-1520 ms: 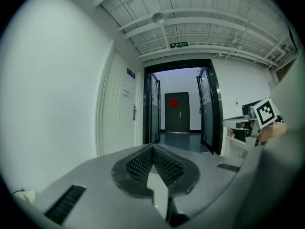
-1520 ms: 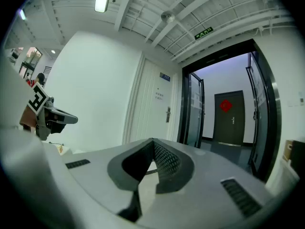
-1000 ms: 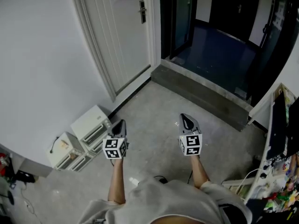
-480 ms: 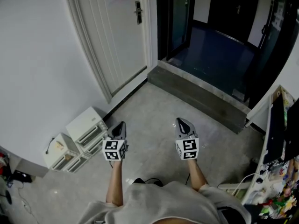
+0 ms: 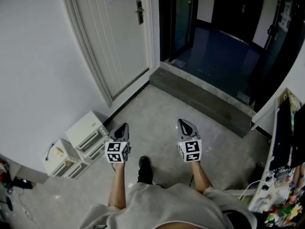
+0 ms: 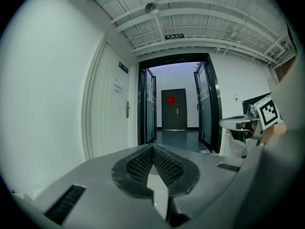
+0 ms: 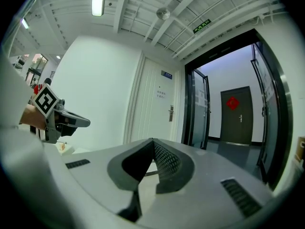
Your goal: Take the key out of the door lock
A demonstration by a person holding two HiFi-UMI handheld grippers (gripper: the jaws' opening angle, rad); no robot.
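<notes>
The white door [image 5: 119, 37] stands closed at the top left of the head view, its dark lock plate [image 5: 139, 11] near the right edge. No key is discernible at this distance. My left gripper [image 5: 123, 128] and right gripper [image 5: 185, 124] are held side by side over the floor, far short of the door, both shut with nothing in them. The left gripper view has the lock plate [image 6: 127, 109] small, beyond the shut left gripper [image 6: 153, 147]. From the right gripper view the lock plate [image 7: 170, 112] appears past the closed right gripper [image 7: 152, 140].
Two white box-like appliances [image 5: 88, 130] [image 5: 64, 156] sit against the left wall. A grey raised threshold [image 5: 200, 97] leads into a dark corridor between open glass doors. Cluttered shelving [image 5: 286, 128] lines the right edge. A person's dark shoe [image 5: 144, 168] shows between the arms.
The whole view has advanced toward the door and both grippers have moved forward with it. A dark shoe has stepped into sight between the arms. Both grippers stay shut.
</notes>
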